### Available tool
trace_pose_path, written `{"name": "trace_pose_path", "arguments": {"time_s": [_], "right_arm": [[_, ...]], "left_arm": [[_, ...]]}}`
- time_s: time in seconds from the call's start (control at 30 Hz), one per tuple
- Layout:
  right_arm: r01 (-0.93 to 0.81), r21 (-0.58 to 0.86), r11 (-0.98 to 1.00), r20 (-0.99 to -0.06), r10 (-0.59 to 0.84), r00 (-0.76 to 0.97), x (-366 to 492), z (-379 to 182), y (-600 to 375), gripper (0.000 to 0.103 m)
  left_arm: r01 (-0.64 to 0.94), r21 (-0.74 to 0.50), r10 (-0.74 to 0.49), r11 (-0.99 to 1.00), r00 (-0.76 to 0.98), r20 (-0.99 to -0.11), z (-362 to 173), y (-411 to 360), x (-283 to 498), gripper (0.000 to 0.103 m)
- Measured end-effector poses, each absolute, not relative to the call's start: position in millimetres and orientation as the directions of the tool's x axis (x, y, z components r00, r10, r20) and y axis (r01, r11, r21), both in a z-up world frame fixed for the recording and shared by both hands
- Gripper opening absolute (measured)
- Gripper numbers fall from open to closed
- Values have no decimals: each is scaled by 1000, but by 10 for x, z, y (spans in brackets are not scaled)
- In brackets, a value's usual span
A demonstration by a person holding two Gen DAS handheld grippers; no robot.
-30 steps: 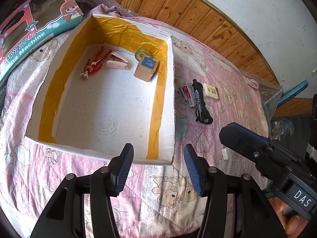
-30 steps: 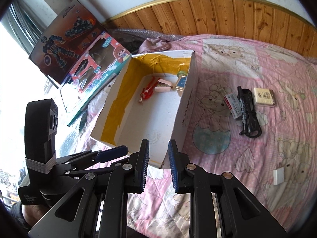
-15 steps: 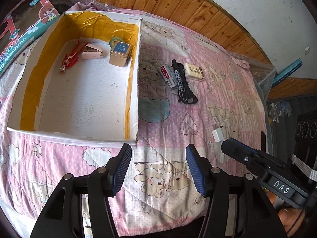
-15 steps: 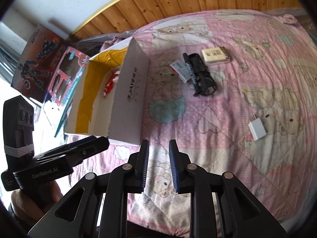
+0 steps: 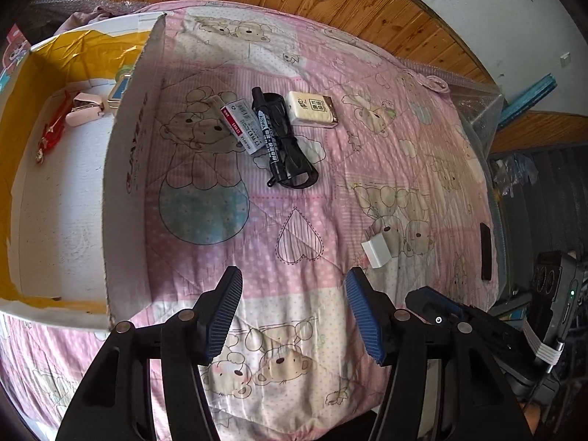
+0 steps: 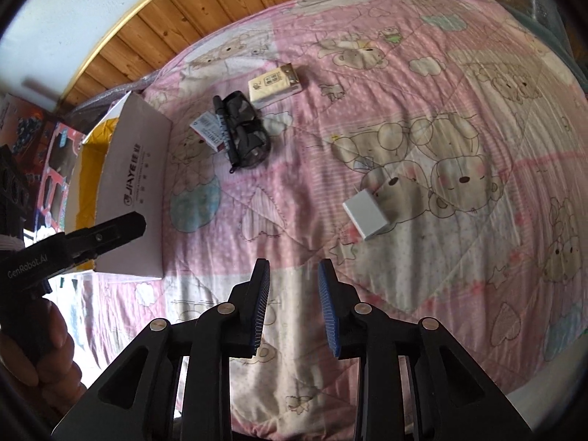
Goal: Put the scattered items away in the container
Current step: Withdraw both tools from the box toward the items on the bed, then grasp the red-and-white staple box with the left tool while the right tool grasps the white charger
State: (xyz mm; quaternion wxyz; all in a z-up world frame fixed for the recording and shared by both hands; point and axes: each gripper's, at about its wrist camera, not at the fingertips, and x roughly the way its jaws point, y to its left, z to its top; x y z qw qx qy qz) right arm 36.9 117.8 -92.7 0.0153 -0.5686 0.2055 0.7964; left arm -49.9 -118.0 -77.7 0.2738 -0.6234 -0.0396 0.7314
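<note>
Both grippers hover empty over the quilt, the left gripper spread wide, the right gripper partly spread. The white charger lies just ahead of the right one, well apart from the box. It looks light, rigid and smooth, best pinched across its 2 flat sides.

A pink quilt printed with cartoon bears, hearts and clouds covers the bed. Behind the quilt's far edge runs a wall of wooden panelling, with pale plaster above it. Beyond the quilt's left corner, colourful toy boxes lean by the wall. Past its right edge stands a blue strip.
</note>
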Motion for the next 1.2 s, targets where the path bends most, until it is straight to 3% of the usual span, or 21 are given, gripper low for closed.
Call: {"name": "trace_pose_path", "arguments": {"time_s": [0.27, 0.57, 0.77, 1.1, 1.2], "right_arm": [[-258, 227, -939, -942, -144, -304, 172, -1262, 1431, 38], [-227, 189, -955, -957, -127, -261, -21, -1560, 1597, 38], [-166, 150, -975, -966, -109, -234, -140, -1701, 1582, 38], [-73, 140, -987, -975, -125, -185, -171, -1888, 1424, 38], [-76, 127, -989, -977, -111, -184, -112, -1918, 1409, 33]], "left_arm": [[-279, -396, 424, -875, -44, -905, -1150, -849, -1029, 60], [-97, -376, 380, -922, -35, -924, -1704, -860, -1601, 59], [-119, -306, 314, -945, -54, -948, -1844, -735, -1809, 59], [-56, -317, 321, -947, -93, -943, -1962, -890, -2136, 62], [-58, -314, 319, -948, -109, -942, -1991, -850, -2178, 60]]}}
